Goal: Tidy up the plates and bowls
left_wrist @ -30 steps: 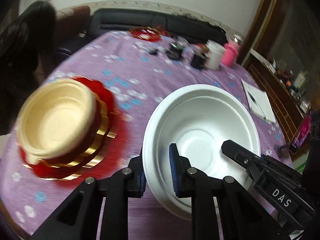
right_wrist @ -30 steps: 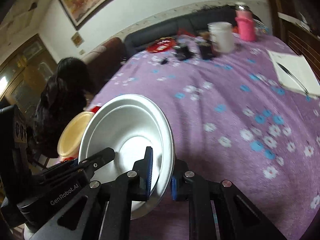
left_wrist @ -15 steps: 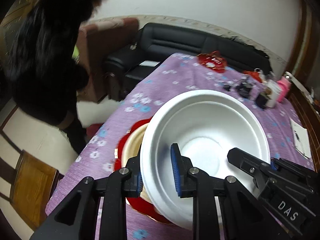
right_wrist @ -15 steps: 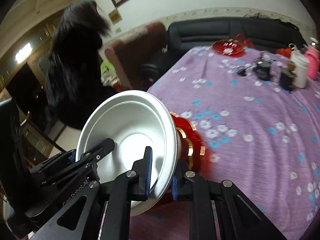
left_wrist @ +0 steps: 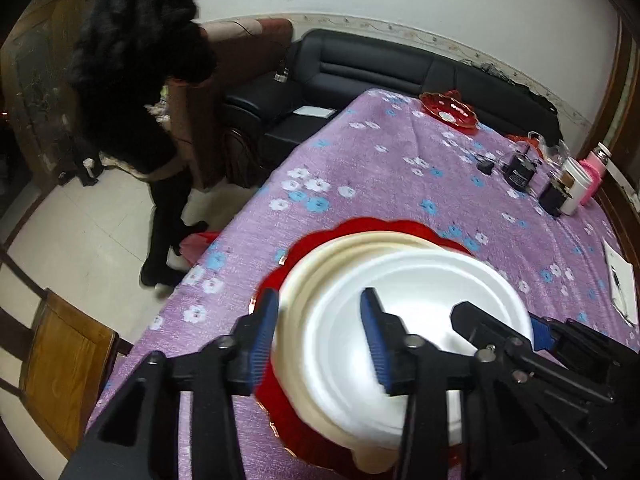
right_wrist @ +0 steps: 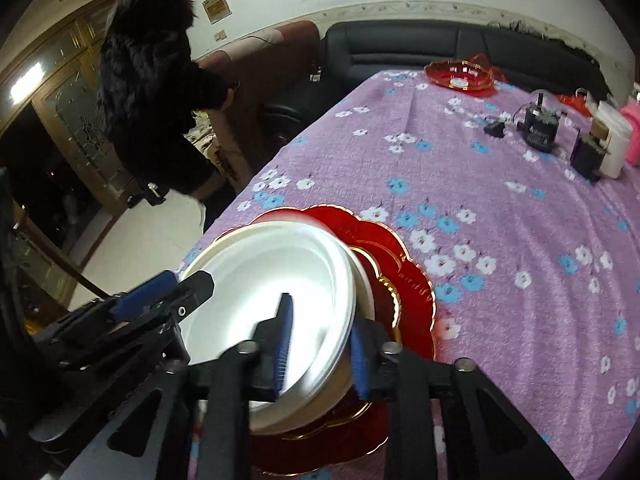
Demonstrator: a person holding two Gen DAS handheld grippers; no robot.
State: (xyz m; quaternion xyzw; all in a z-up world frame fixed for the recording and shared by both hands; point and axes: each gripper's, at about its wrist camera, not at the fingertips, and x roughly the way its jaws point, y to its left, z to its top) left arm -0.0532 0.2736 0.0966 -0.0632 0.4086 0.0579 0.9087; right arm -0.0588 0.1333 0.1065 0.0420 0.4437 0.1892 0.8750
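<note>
Two grippers, one white bowl (left_wrist: 404,320), and it sits mouth-up in the cream bowl (left_wrist: 360,245), which itself sits on the red scalloped plate (right_wrist: 400,276) near the tabletop's (right_wrist: 500,220) front-left edge. So the stack looks basically made, as far as I can judge.

What matters for the next move: the bowl's rim runs right between each pair of fingers. The left gripper (left_wrist: 320,340) straddles the rim on the bowl's left side, one blue pad outside the wall and one inside over the bowl's floor, with a clear gap on both sides, so it has let go. The right gripper (right_wrist: 320,340) straddles the rim on the bowl's right side and its fingers look spread a little off the wall too, though motion blur makes me less sure; I'd call it released or very nearly.

A bowl is round, so there's no real long axis; its opening points straight up, maybe tilted a hair toward the right gripper. Both grippers are about equally close, touching or almost.

My guess is that pulling each gripper back and up would clear the rim without dragging the bowl sideways.

Further out: another red plate (right_wrist: 460,74), some dark gadgets (right_wrist: 540,128), a white cup (right_wrist: 614,144) and a person in black (left_wrist: 136,72) standing by the sofa (left_wrist: 380,68).
</note>
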